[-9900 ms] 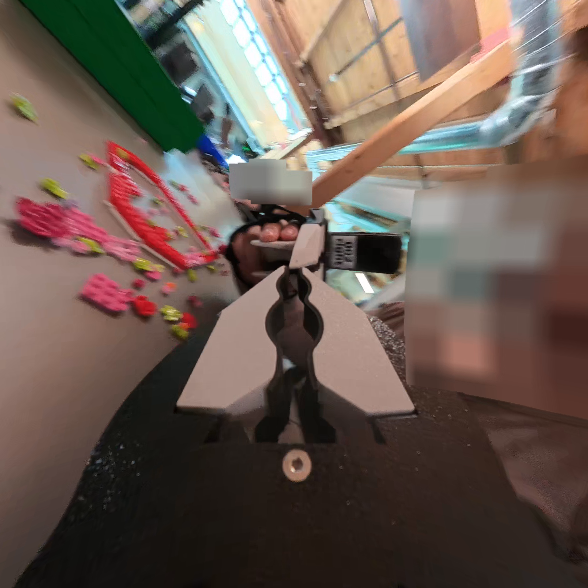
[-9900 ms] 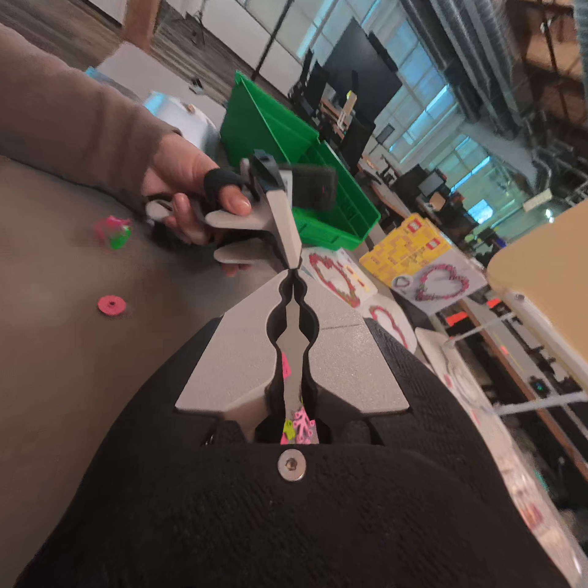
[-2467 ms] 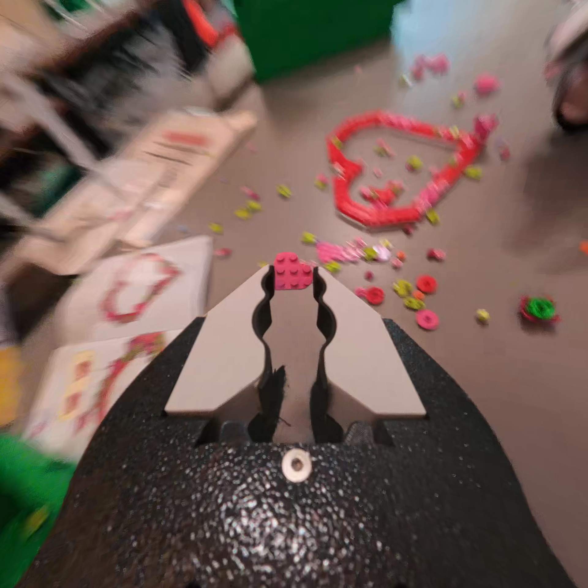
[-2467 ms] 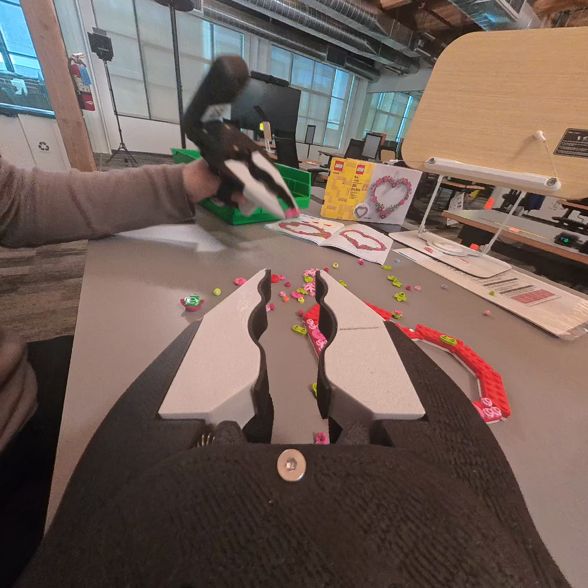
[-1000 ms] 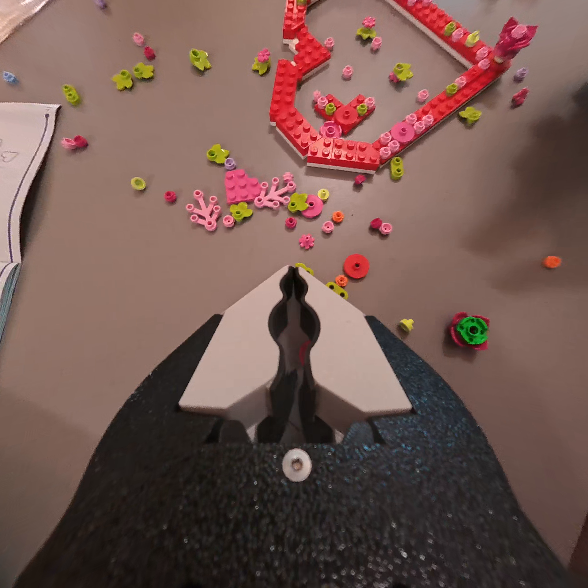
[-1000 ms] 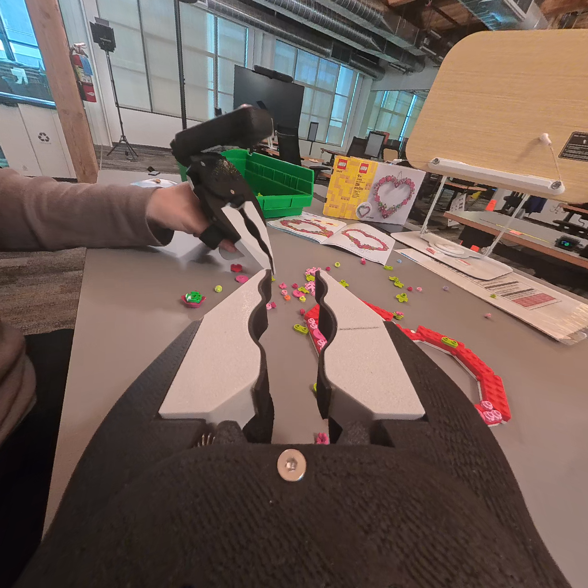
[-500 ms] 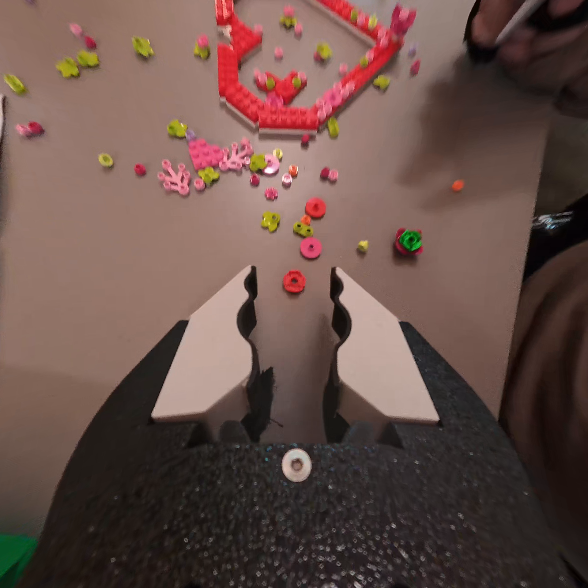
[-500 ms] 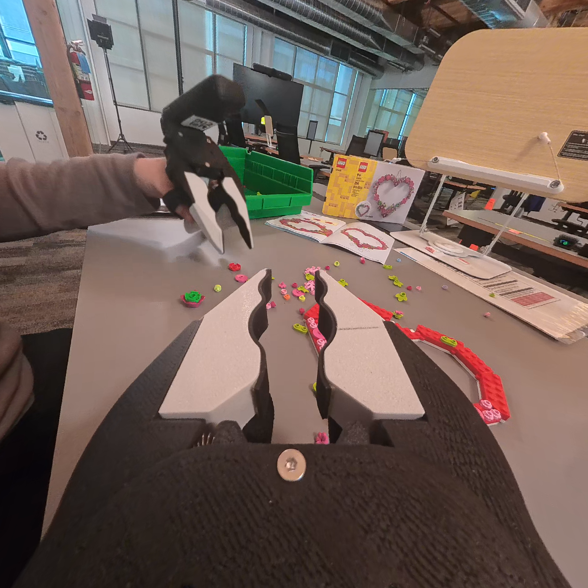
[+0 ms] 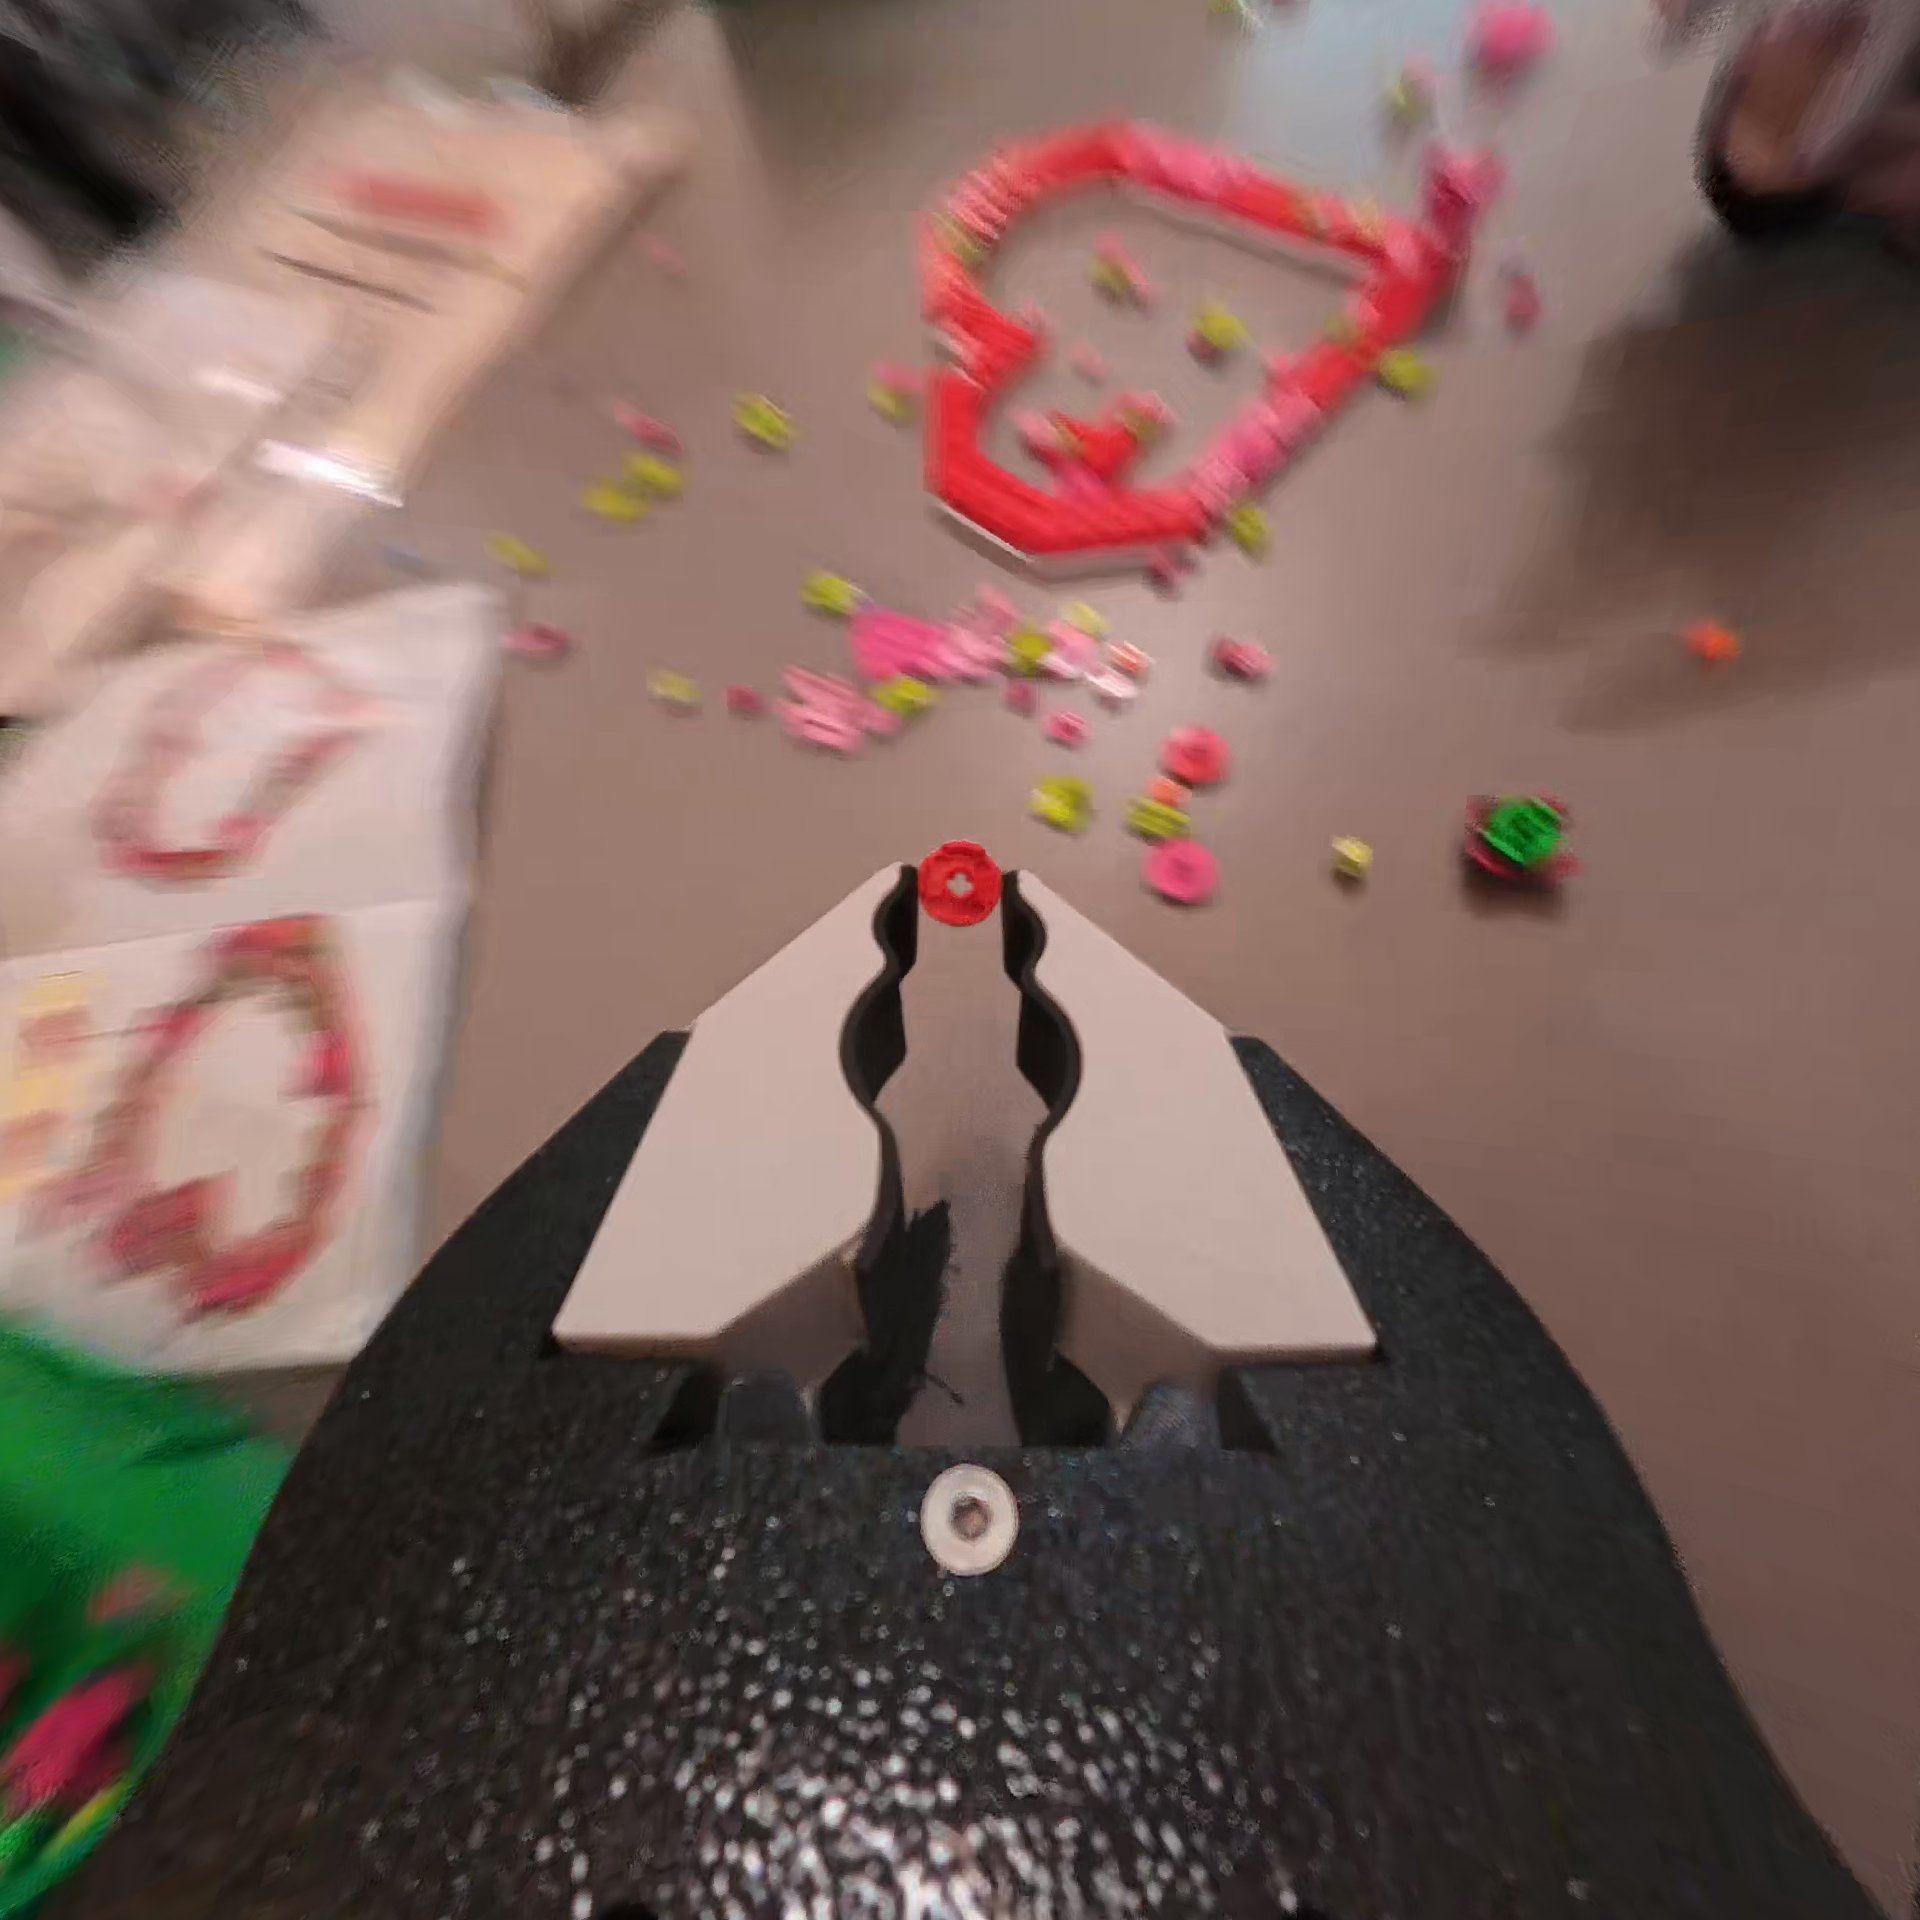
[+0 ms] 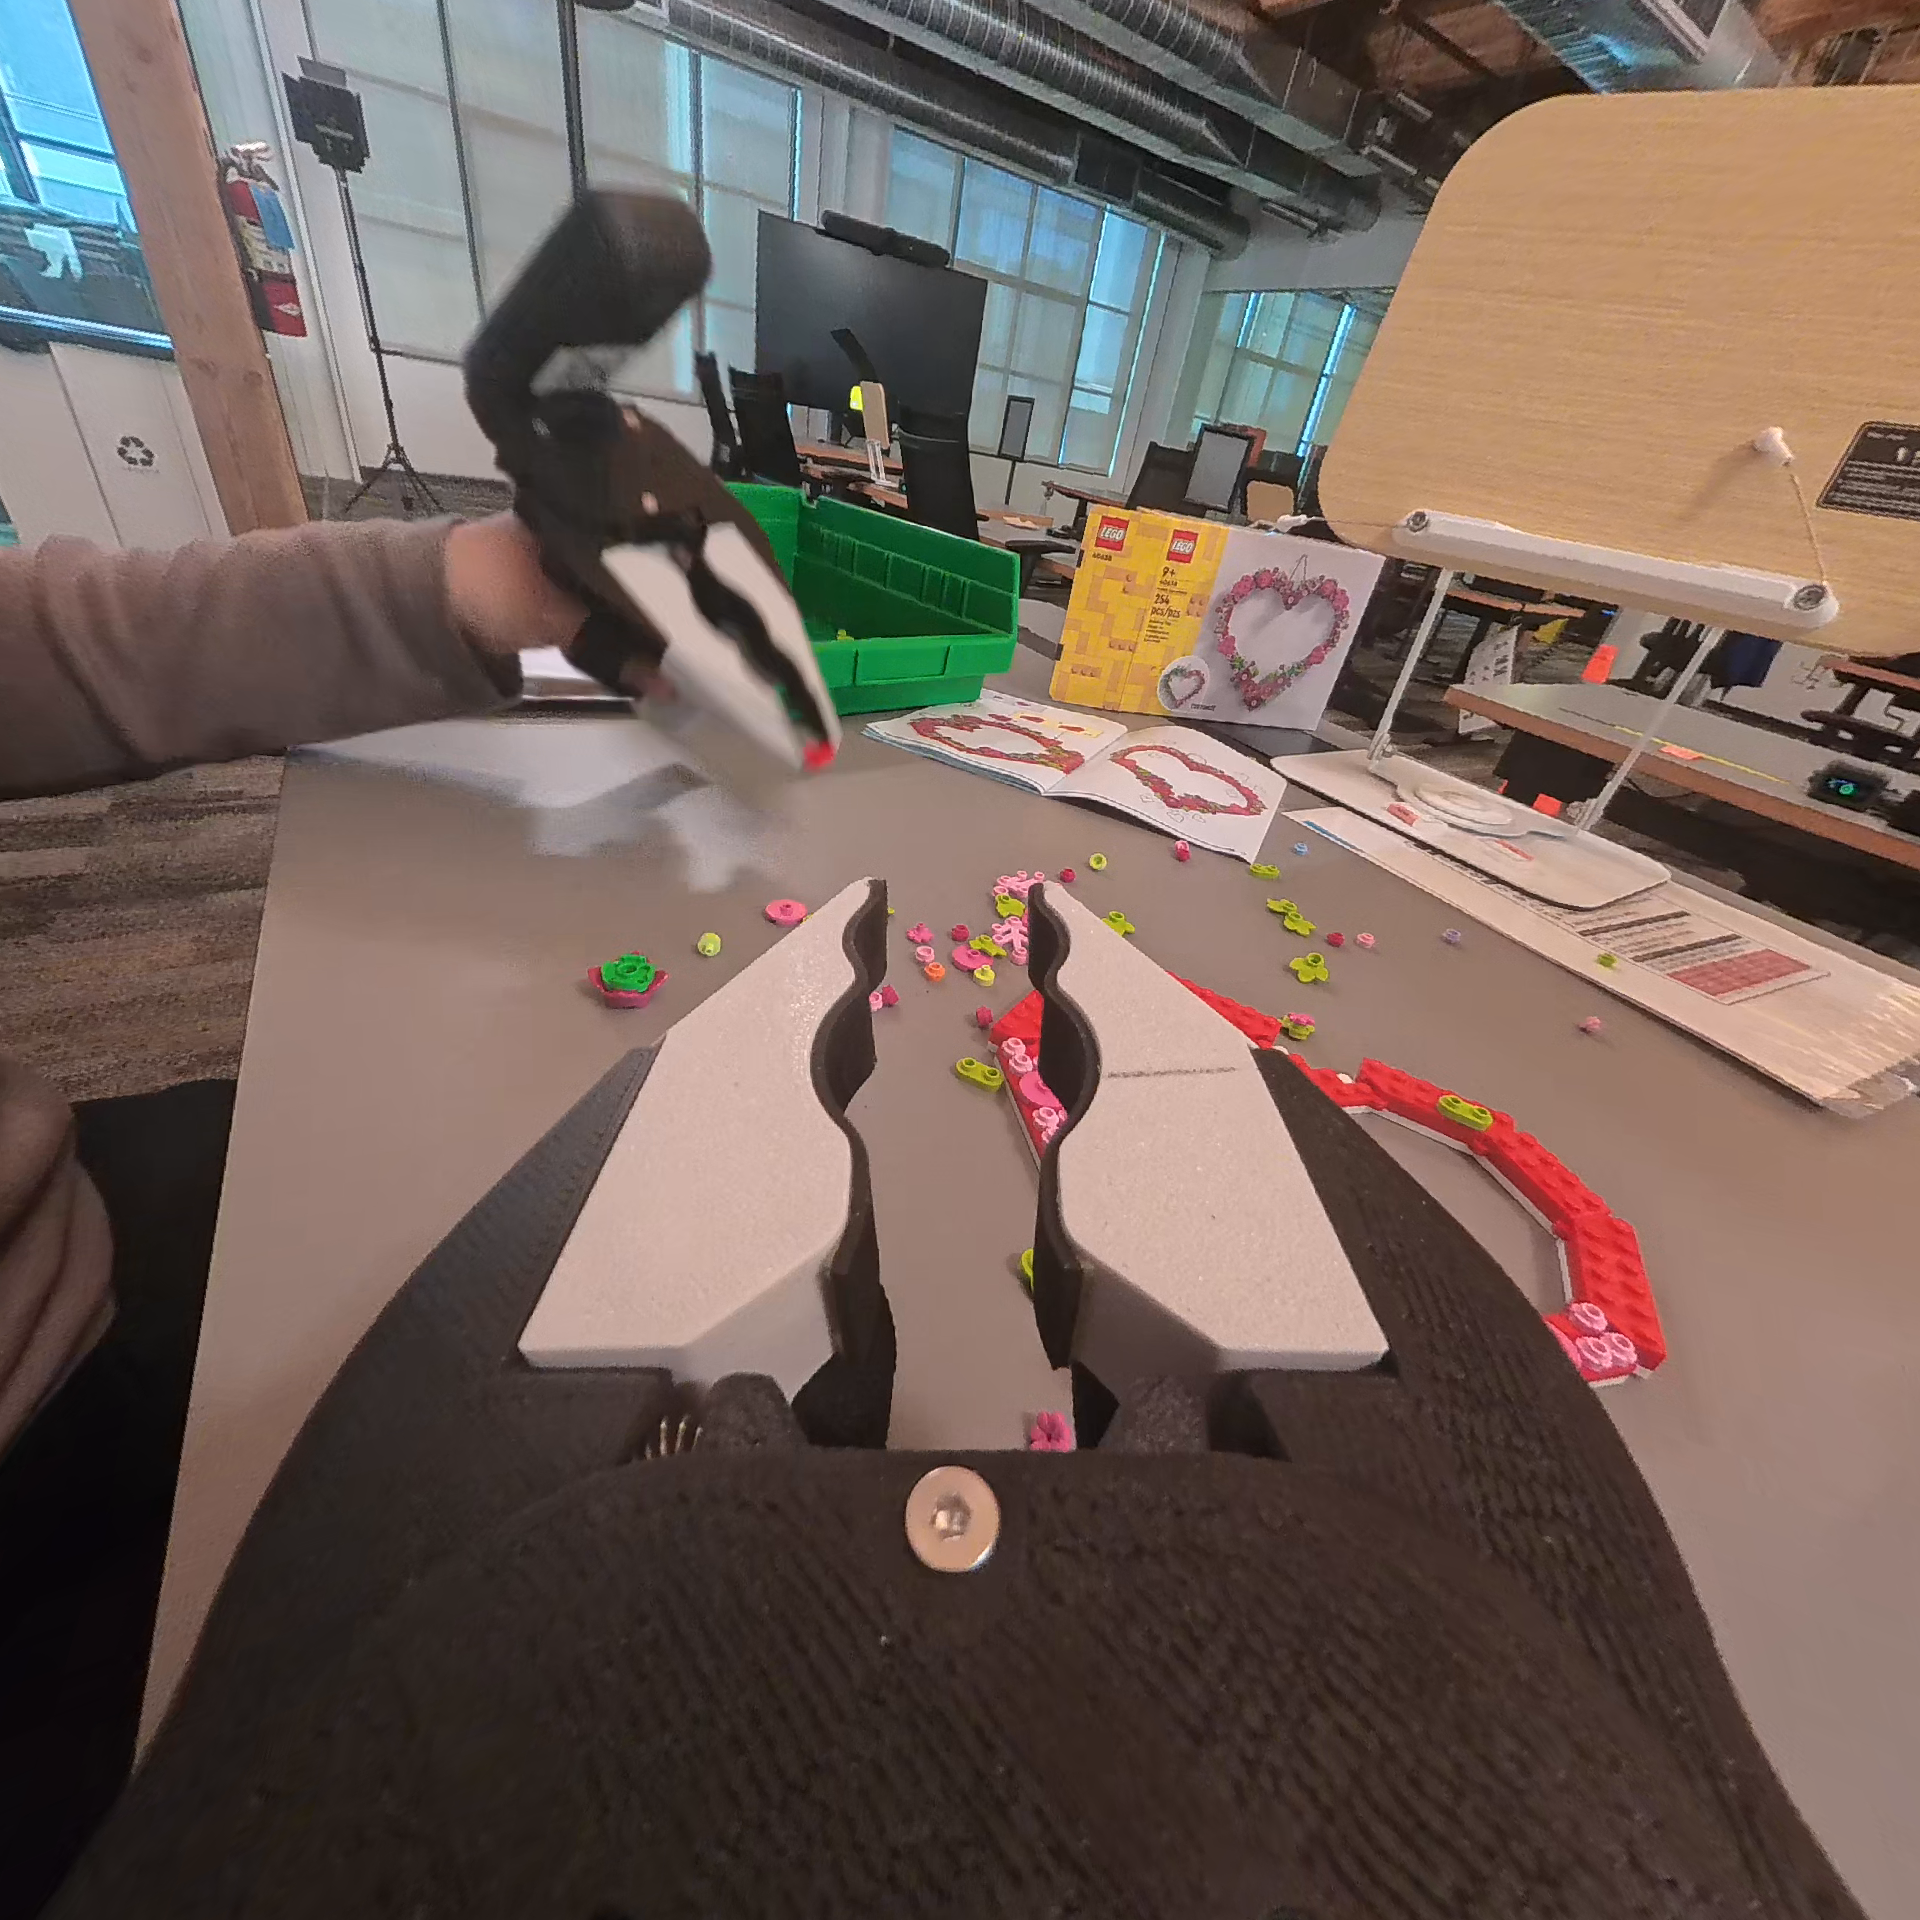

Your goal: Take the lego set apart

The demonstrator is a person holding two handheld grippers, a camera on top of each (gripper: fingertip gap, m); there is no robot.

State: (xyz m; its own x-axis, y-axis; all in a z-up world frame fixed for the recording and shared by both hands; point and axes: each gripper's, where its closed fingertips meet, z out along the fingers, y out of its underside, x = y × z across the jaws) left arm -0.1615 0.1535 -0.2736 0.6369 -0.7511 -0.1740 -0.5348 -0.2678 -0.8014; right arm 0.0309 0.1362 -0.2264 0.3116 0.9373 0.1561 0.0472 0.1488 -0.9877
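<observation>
The red heart-shaped lego frame (image 10: 1507, 1153) lies on the grey table with a few small pink and lime pieces on it; it is blurred in the left wrist view (image 9: 1143, 499). My left gripper (image 9: 961, 881) is shut on a small red round piece (image 9: 961, 899) at its fingertips. In the right wrist view the left gripper (image 10: 805, 743) is raised above the table, with the red piece (image 10: 819, 752) at its tip. My right gripper (image 10: 961, 899) is open and empty, low over the table beside the frame's left side.
Many loose pink, lime and orange pieces (image 10: 977, 951) lie scattered ahead. A green and magenta flower (image 10: 627, 979) sits at the left. A green bin (image 10: 894, 613), an open booklet (image 10: 1081, 764), a lego box (image 10: 1216, 623) and a wooden board on a stand (image 10: 1662, 343) are at the back.
My left gripper opened over the red round piece on the table, then shut on it and lifted it, swinging left over the booklet. The right gripper has not moved.
</observation>
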